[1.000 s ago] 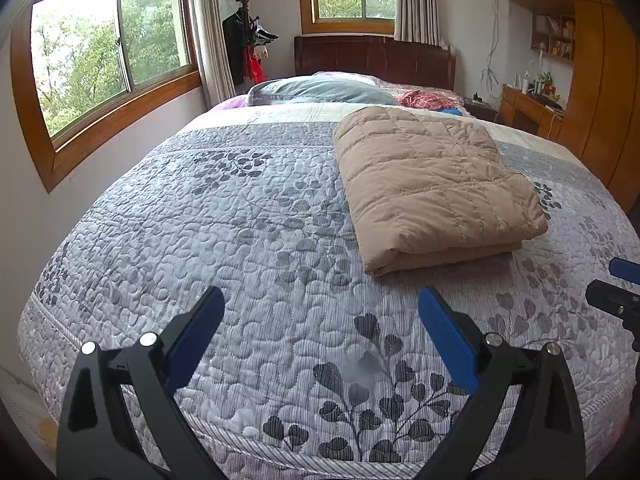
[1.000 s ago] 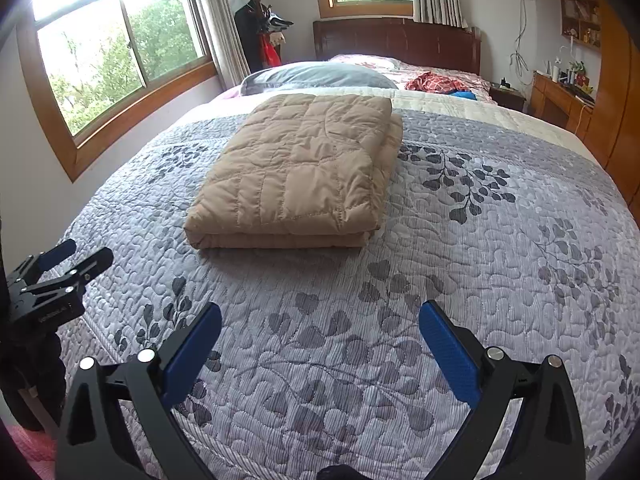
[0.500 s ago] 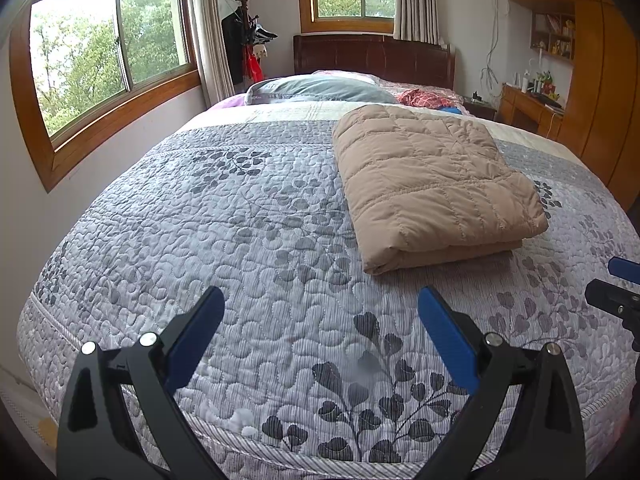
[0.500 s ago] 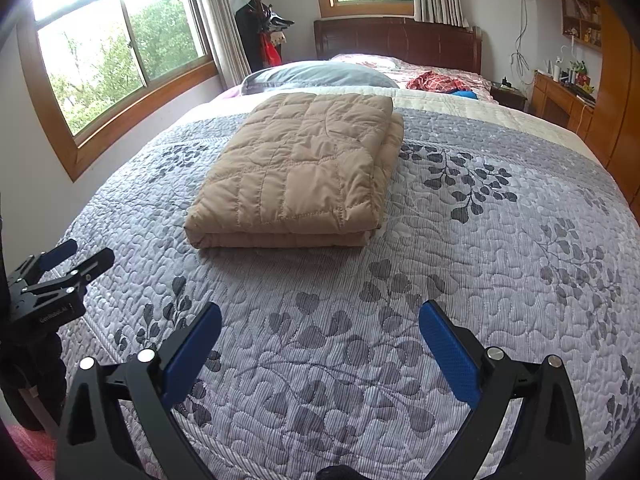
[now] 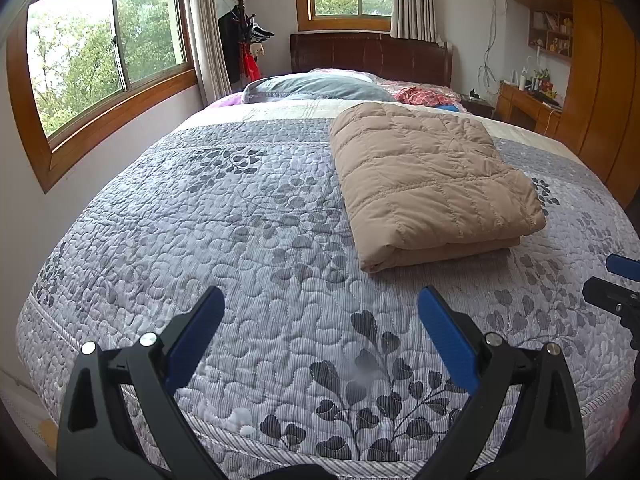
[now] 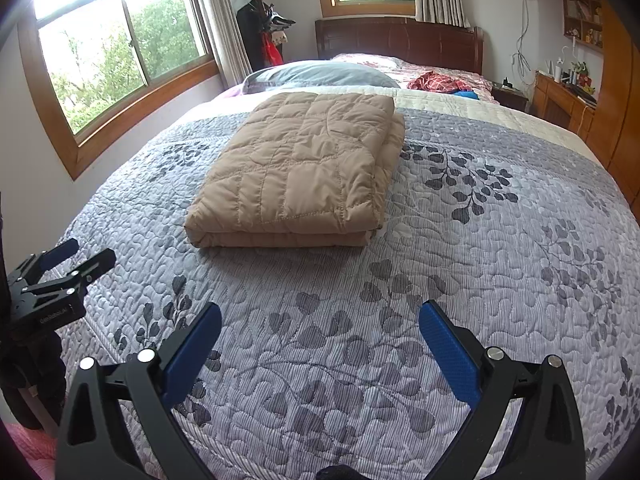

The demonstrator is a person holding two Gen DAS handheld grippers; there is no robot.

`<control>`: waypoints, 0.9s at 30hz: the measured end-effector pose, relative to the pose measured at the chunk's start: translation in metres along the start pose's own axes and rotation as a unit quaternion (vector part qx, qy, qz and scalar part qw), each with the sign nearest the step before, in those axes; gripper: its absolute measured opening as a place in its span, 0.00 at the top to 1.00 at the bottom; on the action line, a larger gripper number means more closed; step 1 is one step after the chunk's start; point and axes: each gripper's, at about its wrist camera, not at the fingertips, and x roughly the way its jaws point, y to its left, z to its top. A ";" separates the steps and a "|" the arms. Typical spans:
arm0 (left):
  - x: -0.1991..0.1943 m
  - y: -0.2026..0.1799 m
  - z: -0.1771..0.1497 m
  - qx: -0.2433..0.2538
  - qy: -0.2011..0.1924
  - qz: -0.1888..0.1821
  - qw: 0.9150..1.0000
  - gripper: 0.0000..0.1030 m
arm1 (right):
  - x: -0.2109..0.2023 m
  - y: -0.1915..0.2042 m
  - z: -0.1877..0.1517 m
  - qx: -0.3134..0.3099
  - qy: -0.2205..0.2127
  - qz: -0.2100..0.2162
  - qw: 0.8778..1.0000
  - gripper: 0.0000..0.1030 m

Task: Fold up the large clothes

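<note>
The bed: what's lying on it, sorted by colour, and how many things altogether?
Tan: 1, folded quilted garment
Grey-blue: 1, pillow
Red plaid: 1, crumpled cloth
Bright blue: 1, small item, kind unclear
Total: 4, all on the grey leaf-print bedspread.

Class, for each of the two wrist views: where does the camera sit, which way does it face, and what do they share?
Left wrist: behind the open left claw at the bed's foot, facing the headboard; right claw at its right edge.
Right wrist: behind the open right claw, facing likewise; left claw at its left edge.
Shared: the folded tan quilted garment on the grey bedspread.
</note>
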 end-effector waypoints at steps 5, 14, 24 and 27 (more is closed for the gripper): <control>0.000 0.000 0.000 0.001 0.001 -0.002 1.000 0.06 | 0.000 0.001 0.000 0.000 0.000 0.000 1.000 0.04; 0.000 0.000 0.000 0.001 0.003 -0.004 1.000 0.06 | 0.000 0.000 0.000 -0.004 0.000 0.002 1.000 0.04; 0.002 0.000 0.000 0.000 0.005 -0.009 1.000 0.06 | 0.002 -0.003 0.000 -0.005 0.003 0.003 1.000 0.04; 0.002 0.000 0.000 0.001 0.005 -0.010 1.000 0.06 | 0.002 -0.004 0.001 -0.006 0.003 0.004 1.000 0.04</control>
